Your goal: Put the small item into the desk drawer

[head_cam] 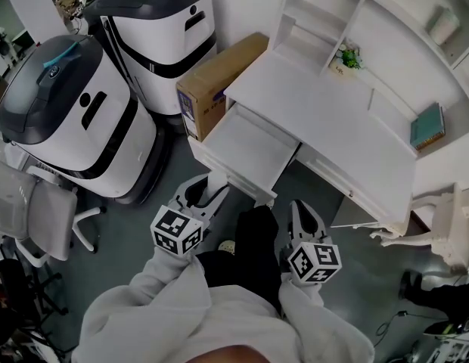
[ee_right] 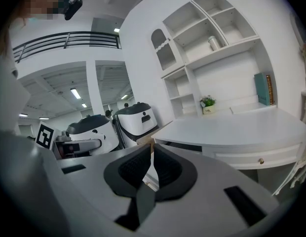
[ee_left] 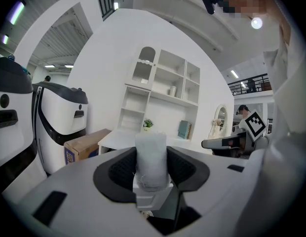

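Now the left gripper (head_cam: 206,193) squeezes the small white roll (ee_left: 151,154), near the open drawer (head_cam: 246,146). The right gripper (ee_right: 152,158) is pinched closed on nothing. If the soft roll slips early, it may fall beside the drawer

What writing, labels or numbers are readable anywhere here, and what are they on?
No text here is readable.
Brown cardboard box: blue print on its end, too blurred to read.
Small white plant pot: label too small to read.
Black-and-white marker cubes: square patterns only, no letters.
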`<state>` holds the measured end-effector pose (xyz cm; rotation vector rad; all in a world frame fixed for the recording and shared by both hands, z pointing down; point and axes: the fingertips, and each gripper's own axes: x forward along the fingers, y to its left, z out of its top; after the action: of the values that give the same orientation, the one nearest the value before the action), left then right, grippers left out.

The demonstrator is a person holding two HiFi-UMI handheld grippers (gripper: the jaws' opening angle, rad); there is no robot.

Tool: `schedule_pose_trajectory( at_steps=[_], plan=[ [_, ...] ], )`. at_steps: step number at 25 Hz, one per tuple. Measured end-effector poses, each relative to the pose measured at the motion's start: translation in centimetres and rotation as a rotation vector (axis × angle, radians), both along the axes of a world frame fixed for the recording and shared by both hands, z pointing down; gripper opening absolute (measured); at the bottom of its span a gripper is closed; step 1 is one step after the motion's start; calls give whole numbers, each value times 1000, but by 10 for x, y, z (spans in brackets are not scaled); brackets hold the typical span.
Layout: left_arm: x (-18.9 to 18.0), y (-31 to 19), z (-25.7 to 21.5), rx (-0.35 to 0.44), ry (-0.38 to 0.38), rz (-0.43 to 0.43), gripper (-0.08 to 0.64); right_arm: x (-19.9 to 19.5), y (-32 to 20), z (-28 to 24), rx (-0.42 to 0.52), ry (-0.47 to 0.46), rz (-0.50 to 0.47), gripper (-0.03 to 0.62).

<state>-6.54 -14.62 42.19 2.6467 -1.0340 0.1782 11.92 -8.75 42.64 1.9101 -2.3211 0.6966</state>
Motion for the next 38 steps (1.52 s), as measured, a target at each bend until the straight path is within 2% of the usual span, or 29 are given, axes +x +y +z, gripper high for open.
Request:
schedule_pose_trajectory(
  at_steps=[6,13,20,38],
  plan=[
    [1,-11,5,-8,-14,-15,190,3,-12,5,-12,-7,-15,43],
    [3,-49,7,-16,-10,-60,190,10,-64,2,-2,3,-58,43],
    [11,-90,17,-32,-52,-65,190,13,-105,18,-43,-20,-91,43],
    [58,-181,50,-128,-92,-10,190,38,-191,50,-148,-49,-117,43]
  ],
)
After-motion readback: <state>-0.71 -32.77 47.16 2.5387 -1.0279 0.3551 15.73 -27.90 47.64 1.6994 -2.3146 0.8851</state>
